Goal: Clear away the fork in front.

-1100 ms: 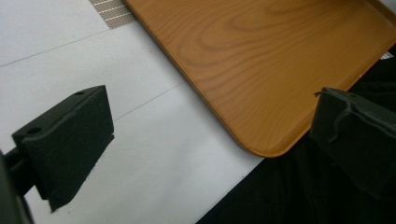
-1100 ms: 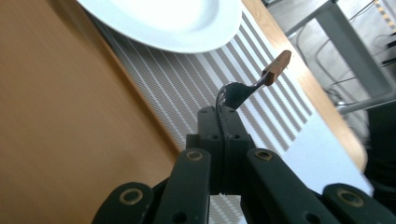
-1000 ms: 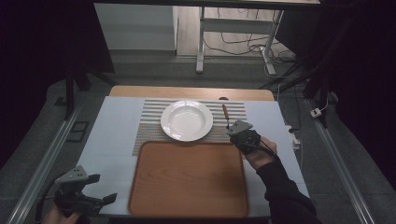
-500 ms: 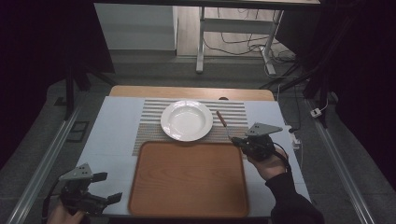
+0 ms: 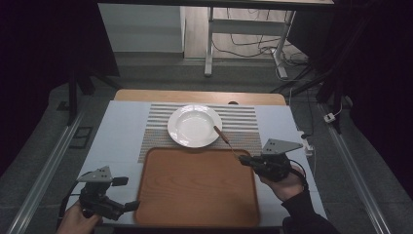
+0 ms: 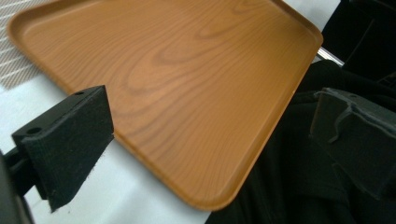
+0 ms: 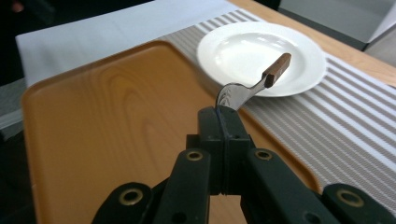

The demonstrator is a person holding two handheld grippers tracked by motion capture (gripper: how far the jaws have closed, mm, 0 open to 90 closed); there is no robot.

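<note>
Table-setting work, judged to be at an early to middle stage. Already lifted: a piece of cutlery [image 7: 252, 86] with a brown wooden handle, clamped by its metal end in the right tongs [image 7: 223, 122], jaws pressed together on it, handle tip raised and slanting toward the white plate [image 5: 194, 126]. Probably a fork or spoon, though the working end sits hidden between the jaws, so hard to tell which. Held in the air at the far right corner of the wooden tray [image 5: 195, 187], over the edge where tray meets the striped placemat [image 5: 246, 124], just beside the plate but not touching it as far as the high view shows. Plate resting on the placemat, bare of anything. Tray bare too. Left tongs [image 5: 113, 195] low at the near left corner of the tray, jaws spread wide with nothing between them, one pad hanging over the white cloth [image 6: 116, 196] by the tray's rim. Still to do, by this reading: carrying the cutlery to its resting spot, whether on the tray or beside the plate, setting it down flat on the tabletop things, and letting go. No job yet in hand for the left side.
</note>
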